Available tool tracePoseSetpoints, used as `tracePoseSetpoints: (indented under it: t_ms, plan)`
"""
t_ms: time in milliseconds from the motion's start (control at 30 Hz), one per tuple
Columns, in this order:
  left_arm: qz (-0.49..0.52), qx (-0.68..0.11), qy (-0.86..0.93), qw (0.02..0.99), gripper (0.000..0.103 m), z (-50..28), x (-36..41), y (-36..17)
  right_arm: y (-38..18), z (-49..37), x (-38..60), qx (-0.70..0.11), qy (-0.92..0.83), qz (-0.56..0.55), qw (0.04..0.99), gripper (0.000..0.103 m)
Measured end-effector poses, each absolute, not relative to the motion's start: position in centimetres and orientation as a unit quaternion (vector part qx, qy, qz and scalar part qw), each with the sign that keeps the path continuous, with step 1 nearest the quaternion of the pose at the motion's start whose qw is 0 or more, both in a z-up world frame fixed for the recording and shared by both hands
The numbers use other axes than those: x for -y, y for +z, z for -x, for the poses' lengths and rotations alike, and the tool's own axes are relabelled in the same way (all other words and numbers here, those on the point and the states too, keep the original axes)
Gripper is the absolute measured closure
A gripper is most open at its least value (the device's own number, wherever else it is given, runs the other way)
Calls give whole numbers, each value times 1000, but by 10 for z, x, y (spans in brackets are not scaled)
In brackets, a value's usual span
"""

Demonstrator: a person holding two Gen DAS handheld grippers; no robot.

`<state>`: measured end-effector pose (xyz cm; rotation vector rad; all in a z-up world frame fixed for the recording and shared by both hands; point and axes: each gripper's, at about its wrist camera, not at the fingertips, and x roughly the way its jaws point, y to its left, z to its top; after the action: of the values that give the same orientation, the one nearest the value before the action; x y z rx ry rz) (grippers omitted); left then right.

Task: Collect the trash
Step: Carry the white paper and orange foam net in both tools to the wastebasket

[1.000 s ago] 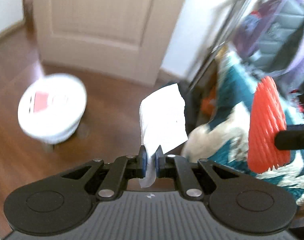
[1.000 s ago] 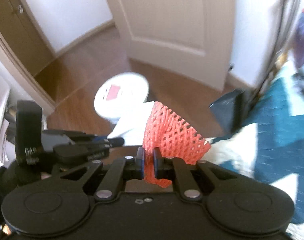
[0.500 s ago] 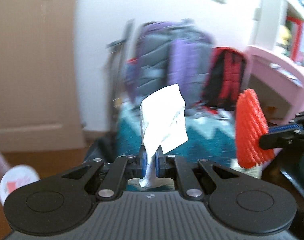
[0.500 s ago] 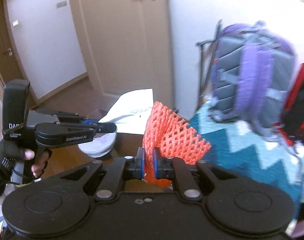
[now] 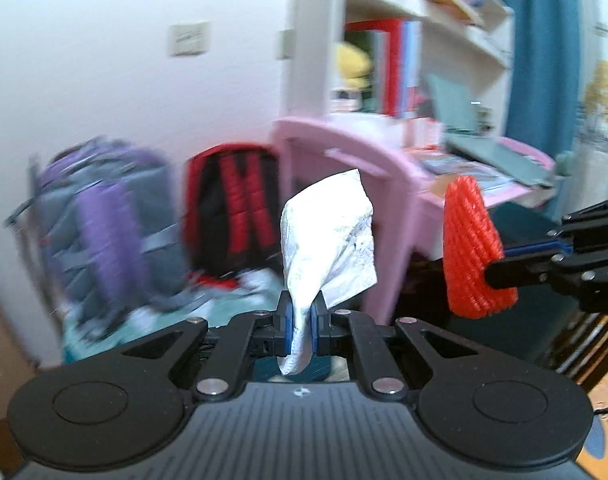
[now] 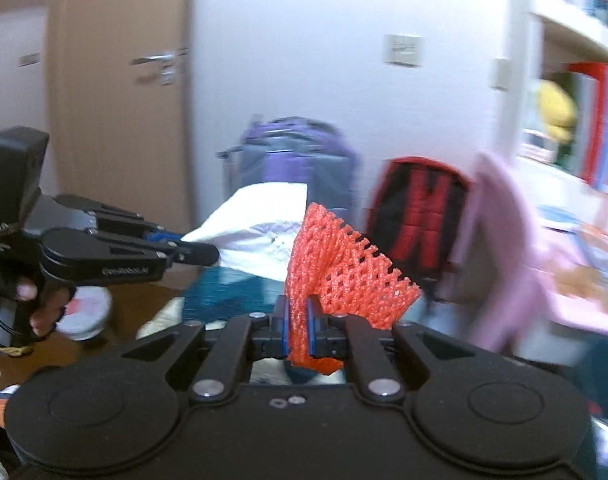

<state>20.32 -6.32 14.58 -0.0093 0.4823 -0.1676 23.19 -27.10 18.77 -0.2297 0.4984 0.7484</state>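
My left gripper [image 5: 301,320] is shut on a crumpled white paper [image 5: 330,236] that stands up between its blue pads. My right gripper [image 6: 297,330] is shut on a piece of red foam netting [image 6: 340,268]. In the left wrist view the red netting [image 5: 474,248] shows at the right, pinched by the right gripper [image 5: 500,262]. The right wrist view has the left gripper [image 6: 207,254] at the left, held by a gloved hand [image 6: 35,304], with the white paper [image 6: 259,240] at its tip. Both grippers are raised in the air, side by side.
A purple and grey backpack [image 5: 103,224] and a red and black backpack [image 5: 235,208] lean on the white wall. A pink desk [image 5: 384,152] with papers and a bookshelf [image 5: 404,52] stand to the right. A white round bin [image 6: 85,312] sits on the wooden floor beside a door [image 6: 119,112].
Both grippers rose and swung right, away from the white bin and the door toward the backpacks and pink desk. The paper and the netting stayed clamped.
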Motion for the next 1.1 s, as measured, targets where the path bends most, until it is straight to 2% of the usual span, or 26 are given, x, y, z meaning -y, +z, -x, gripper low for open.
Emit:
tracePoseSetpoints:
  t_ms: [267, 567, 833, 1100]
  plan:
    - [-27, -226, -174, 958, 95, -246, 183, 175, 199, -237, 381, -218, 261, 87, 936, 95]
    - [-55, -240, -246, 937, 95, -294, 296, 185, 189, -251, 474, -231, 174, 75, 954, 94]
    - [-90, -272, -271, 919, 95, -342, 375, 173, 170, -278, 528, -260, 121, 71, 955, 94]
    - [-141, -345, -292, 881, 95, -381, 441, 129, 126, -322, 543, -340, 117, 64, 931, 94]
